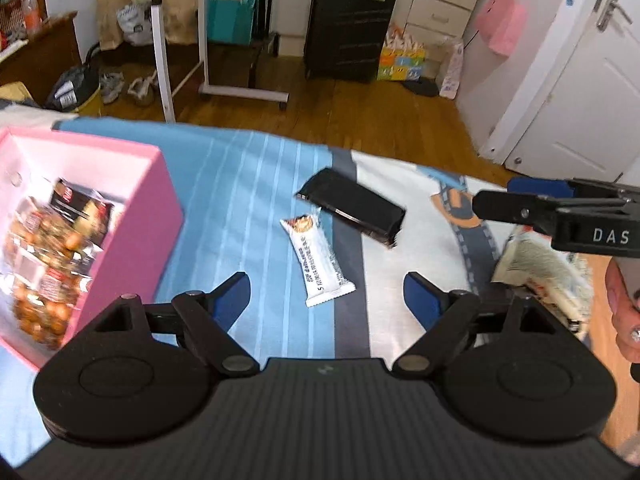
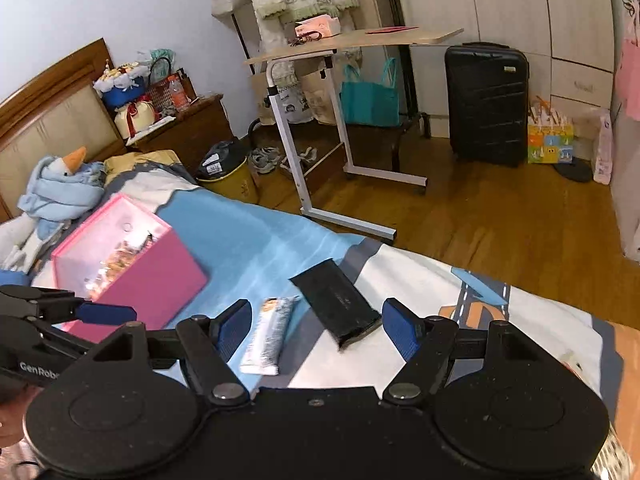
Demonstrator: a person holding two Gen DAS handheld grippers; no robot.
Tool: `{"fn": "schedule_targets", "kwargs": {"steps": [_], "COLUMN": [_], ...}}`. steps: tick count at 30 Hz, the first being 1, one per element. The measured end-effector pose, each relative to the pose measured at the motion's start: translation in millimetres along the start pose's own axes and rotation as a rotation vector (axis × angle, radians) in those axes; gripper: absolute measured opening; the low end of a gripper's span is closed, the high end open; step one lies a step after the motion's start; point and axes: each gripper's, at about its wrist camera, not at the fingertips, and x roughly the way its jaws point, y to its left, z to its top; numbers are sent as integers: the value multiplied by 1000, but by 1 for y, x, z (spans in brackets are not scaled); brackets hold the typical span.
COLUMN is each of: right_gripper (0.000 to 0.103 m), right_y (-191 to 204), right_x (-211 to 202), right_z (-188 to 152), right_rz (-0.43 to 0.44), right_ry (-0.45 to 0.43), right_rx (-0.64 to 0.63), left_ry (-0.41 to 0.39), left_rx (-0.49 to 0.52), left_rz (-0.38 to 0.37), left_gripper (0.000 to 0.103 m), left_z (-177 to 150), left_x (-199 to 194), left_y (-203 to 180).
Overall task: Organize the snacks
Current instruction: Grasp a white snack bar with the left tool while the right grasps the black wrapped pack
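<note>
Two snacks lie loose on the bed (image 1: 256, 184), on its blue striped cover: a white snack bar (image 1: 318, 260) and a black packet (image 1: 352, 208). They lie side by side and nearly touch at their far ends. The pink box (image 1: 154, 208), already holding several packaged snacks, stands well to the left of both.

The left tool (image 1: 327, 294) hangs over the cover with its blue pads spread wide and nothing between them. The white snack bar lies just ahead of that gap, its near end almost level with the fingertips. Its long axis runs roughly away from the tool, tilted a little to the left at the far end, so the pads would meet its long sides.

The right tool (image 2: 316, 322) is also wide apart and empty. In its own view the black packet (image 2: 338, 304) sits just ahead and between the fingers, long axis running diagonally from far left to near right, with its near end close to the right pad. The white snack bar (image 2: 267, 336) lies by the left pad.

So each hand looks nearer to its own item: left to the white bar, right to the black packet (a judgement from how the gaps line up). A third wrapper-like item at the right edge of the left view is too blurred to name.
</note>
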Motion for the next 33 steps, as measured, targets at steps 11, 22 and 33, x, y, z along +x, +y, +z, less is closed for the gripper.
{"fn": "schedule_targets", "kwargs": {"steps": [11,22,33], "right_gripper": [77,77,77], "right_y": [-4,-18,-17], "right_x": [82,127,135], "right_z": [-19,-31,-33], "right_rz": [-39,-50,-62], "right_ry": [34,104,85], "right_rx": [-299,-334,-305], "left_ry": [-111,-21,-31], "left_rx": [2,26,-35], "left_rz": [30,35,4], "left_gripper": [84,79,45], "left_z": [-15,-19,-14], "left_x": [73,118,126], "left_y": [14,12,11]}}
